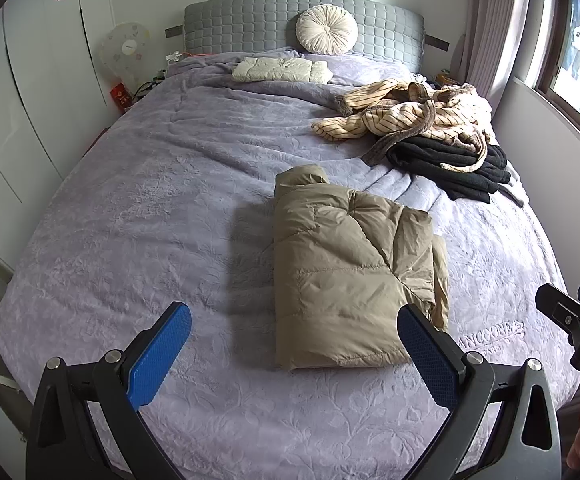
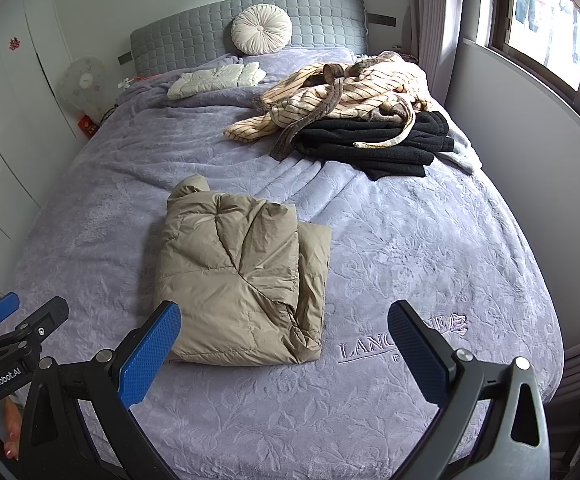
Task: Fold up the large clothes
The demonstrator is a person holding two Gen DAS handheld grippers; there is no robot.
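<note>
Ahead of both open jaws, the one folded jacket [image 1: 354,272] lies on the bed [image 1: 130,208], nearer the left gripper [image 1: 294,348] than the right gripper [image 2: 284,344]; neither touches it, and both hold nothing. Beyond the jaws, well apart, one striped robe [image 2: 342,92] lies loose over one black garment [image 2: 378,144]; one white bundle [image 2: 214,78] sits near one round cushion [image 2: 261,29]. Likely risk: the puffy jacket springs open, or lifting the robe drags its belt and the black garment.

Tan jacket [image 1: 354,268], lilac floral bedspread [image 1: 138,216]
</note>
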